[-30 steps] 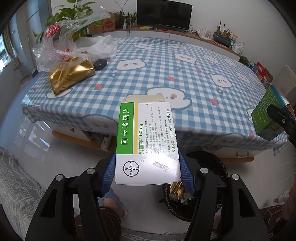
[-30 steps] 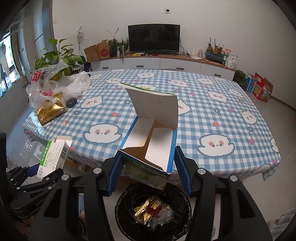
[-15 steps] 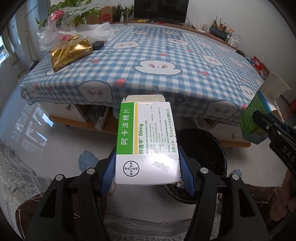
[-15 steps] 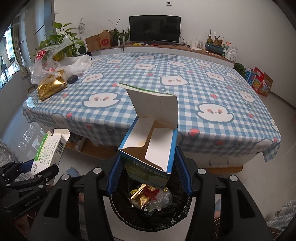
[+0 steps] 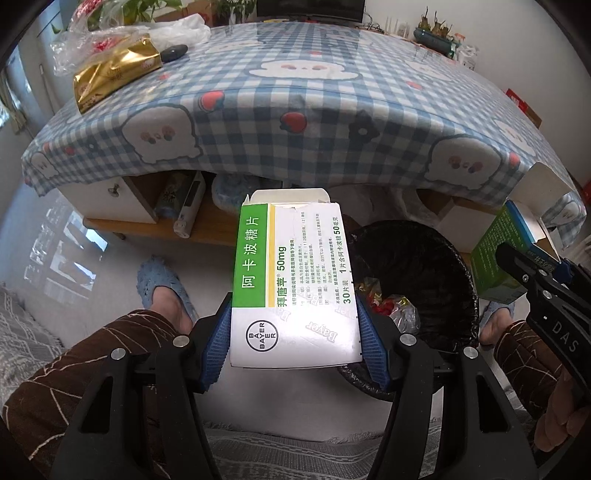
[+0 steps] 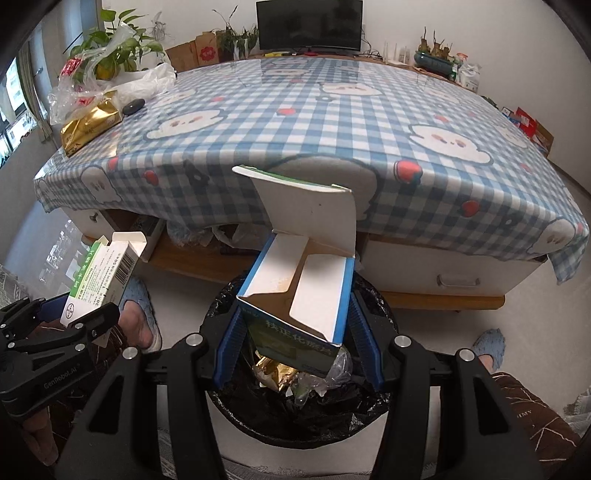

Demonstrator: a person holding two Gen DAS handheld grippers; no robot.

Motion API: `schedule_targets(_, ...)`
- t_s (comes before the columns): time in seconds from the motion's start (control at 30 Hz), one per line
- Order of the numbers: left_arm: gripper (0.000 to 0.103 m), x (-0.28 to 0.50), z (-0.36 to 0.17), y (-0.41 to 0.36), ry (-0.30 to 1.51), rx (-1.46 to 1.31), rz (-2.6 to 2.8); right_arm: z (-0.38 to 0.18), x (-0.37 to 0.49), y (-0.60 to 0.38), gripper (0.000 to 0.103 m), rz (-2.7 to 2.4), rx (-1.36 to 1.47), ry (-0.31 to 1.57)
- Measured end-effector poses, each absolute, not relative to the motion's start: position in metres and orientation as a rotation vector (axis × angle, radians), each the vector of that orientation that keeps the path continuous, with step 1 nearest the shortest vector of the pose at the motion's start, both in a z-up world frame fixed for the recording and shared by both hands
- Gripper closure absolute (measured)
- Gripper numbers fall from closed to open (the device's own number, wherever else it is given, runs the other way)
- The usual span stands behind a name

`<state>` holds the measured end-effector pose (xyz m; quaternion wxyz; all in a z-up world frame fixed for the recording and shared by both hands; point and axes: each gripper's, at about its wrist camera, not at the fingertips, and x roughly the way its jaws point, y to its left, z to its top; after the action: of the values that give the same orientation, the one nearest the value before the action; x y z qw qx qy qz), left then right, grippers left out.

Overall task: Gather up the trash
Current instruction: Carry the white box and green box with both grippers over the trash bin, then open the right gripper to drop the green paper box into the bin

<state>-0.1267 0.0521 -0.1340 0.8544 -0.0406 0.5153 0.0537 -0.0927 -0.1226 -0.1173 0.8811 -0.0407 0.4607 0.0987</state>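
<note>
While two cartons hung over one black-lined bin, the left gripper clamped the white-and-green medicine box and the right gripper clamped the open blue box; only the right view showed a television.

Between the ribbed blue pads of the left hand-held gripper, a smooth white-and-green card box is showing a slight sheen. The gripper's arms are looking like matt black plastic with bright metal screws. Ahead of it, a checked cloth under a glossy clear film is covering the tabletop, and a crinkled gold foil bag is shining. Below the right hand-held gripper and its matt, open-flapped carton, a glossy black plastic liner is wrinkling in the bin.
</note>
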Motion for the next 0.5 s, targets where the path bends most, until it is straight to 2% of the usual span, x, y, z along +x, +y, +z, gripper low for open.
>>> schedule_targets(0.5, 0.043, -0.108, -0.193, 0.045, 1.17, -0.059, 0.129, -0.18, -0.072, -0.124, 0.05, 0.231, -0.08, 1.075)
